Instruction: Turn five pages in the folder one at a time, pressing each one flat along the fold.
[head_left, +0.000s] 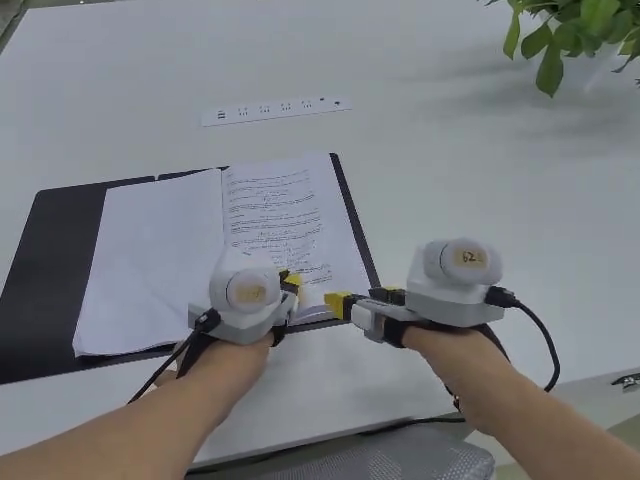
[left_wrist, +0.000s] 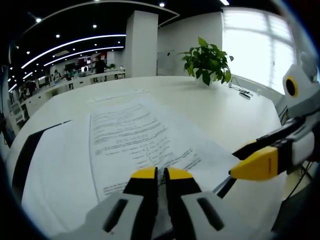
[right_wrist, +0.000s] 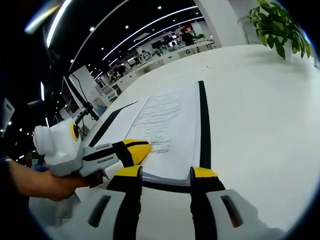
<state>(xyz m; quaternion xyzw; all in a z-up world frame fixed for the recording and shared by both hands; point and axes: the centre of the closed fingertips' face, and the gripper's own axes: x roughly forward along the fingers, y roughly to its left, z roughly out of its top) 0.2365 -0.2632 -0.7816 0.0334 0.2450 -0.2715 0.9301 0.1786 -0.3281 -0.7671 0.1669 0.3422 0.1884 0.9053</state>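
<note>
Head view puts the open folder (head_left: 60, 260) at your 10 o'clock. Your left gripper (head_left: 290, 282), jaws pressed together, rests at the 6 o'clock edge of the printed page (head_left: 285, 215). Your right gripper (head_left: 338, 303), jaws spread, sits at its 5 o'clock corner. Pinch too deep and several sheets may lift together.

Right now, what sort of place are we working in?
Most likely an open-plan office. The folder lies open on a large white table, a potted plant stands near a bright window, and rows of desks run under strip ceiling lights.
</note>
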